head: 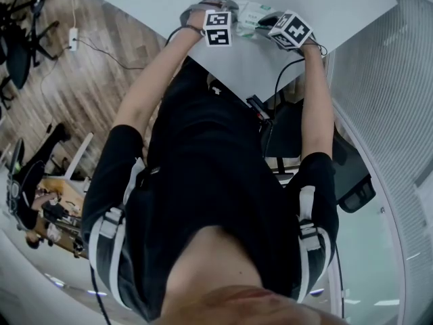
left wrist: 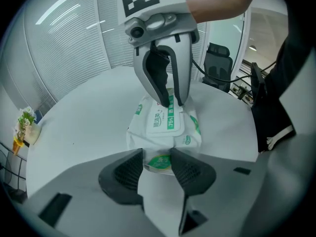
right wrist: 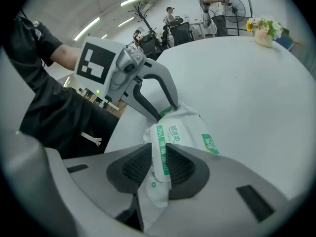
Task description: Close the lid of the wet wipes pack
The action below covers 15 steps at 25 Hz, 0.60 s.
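At twelve o'clock on the table [head: 338, 5], left gripper [left wrist: 157, 159] pinches the wet wipes pack [left wrist: 190, 132] by its end to steady it; right gripper [right wrist: 158, 164], jaws half apart, straddles the lid [right wrist: 167, 133], likely to press it.

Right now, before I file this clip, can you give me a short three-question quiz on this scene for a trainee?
1. True or false: the wet wipes pack lies on the floor.
2. What does the left claw pinch? A: one end of the pack. B: a cup. C: nothing.
3. In the right gripper view, what stands near the far rim of the white table?

Key
1. False: the pack lies on the white table.
2. A.
3. A small pot of flowers.
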Each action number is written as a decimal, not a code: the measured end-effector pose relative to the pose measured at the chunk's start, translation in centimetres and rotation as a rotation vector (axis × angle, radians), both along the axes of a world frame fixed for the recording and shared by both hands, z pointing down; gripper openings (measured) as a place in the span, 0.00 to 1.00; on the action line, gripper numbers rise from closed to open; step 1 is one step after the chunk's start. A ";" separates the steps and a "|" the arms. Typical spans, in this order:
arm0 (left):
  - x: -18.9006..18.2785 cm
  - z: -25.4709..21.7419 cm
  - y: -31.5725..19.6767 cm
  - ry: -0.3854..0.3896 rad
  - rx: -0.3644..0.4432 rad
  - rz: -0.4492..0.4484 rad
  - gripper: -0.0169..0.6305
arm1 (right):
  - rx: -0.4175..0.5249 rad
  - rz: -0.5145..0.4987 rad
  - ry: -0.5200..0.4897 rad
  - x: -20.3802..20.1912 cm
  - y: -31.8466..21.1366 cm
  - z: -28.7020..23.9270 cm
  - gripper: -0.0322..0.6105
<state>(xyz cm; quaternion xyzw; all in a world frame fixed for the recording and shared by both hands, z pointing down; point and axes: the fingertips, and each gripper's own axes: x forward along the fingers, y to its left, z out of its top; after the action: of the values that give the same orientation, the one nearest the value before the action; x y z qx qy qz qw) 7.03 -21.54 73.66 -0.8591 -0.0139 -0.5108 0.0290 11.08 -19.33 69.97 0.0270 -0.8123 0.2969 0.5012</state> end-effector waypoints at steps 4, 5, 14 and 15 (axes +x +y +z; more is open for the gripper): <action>0.0 0.0 -0.1 0.002 -0.007 -0.025 0.30 | 0.066 0.012 0.059 0.2 0.1 0.9 0.19; -0.1 0.0 -0.1 0.002 -0.010 -0.034 0.29 | 0.079 0.020 0.070 0.2 0.1 1.0 0.20; -0.3 -0.2 0.3 0.012 -0.009 -0.068 0.26 | 0.243 0.041 0.220 -0.1 0.5 1.7 0.19; -0.3 -0.3 0.3 0.010 -0.007 -0.066 0.26 | 0.254 0.042 0.231 -0.1 0.5 1.8 0.19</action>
<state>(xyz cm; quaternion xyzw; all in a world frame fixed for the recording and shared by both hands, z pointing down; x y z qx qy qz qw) 6.74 -21.29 73.40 -0.8618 0.0126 -0.5071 0.0090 10.93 -18.84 71.75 0.1412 -0.7795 0.1970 0.5776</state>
